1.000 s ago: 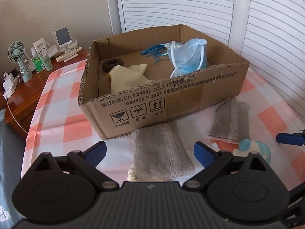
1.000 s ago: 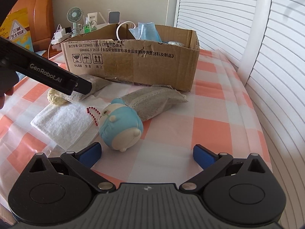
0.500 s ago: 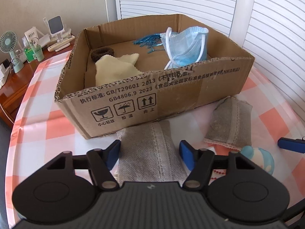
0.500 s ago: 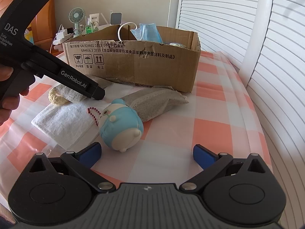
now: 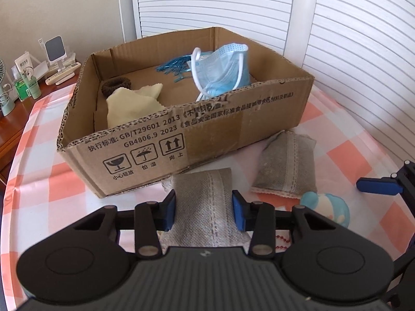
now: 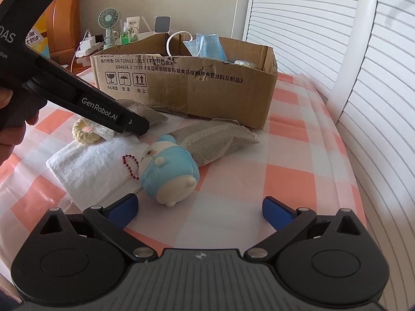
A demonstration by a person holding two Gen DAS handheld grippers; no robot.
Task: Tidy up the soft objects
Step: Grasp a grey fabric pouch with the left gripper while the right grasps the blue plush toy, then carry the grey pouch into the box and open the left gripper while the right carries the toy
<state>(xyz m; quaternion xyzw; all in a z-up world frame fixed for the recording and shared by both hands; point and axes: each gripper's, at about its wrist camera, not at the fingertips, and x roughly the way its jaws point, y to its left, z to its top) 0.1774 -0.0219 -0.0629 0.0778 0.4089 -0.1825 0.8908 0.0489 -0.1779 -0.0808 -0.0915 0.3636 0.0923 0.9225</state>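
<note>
A pink-and-white checked cloth point(image 6: 298, 178) covers the worktop, with white louvred shutters point(image 5: 363, 51) behind and a wooden side cabinet point(image 5: 7, 134) carrying a small fan point(image 6: 109, 22) and bottles. The left tool point(image 5: 203, 211) is closed onto a grey pouch point(image 5: 203, 194) just before the cardboard box point(image 5: 207, 134). The right tool point(image 6: 199, 208) is spread wide and holds nothing, near a blue plush toy point(image 6: 168, 171) beside a second grey pouch point(image 6: 218, 140) and a white towel point(image 6: 88, 165).

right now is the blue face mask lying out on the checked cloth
No, the blue face mask sits inside the open brown cardboard box, leaning near its front wall.
</note>
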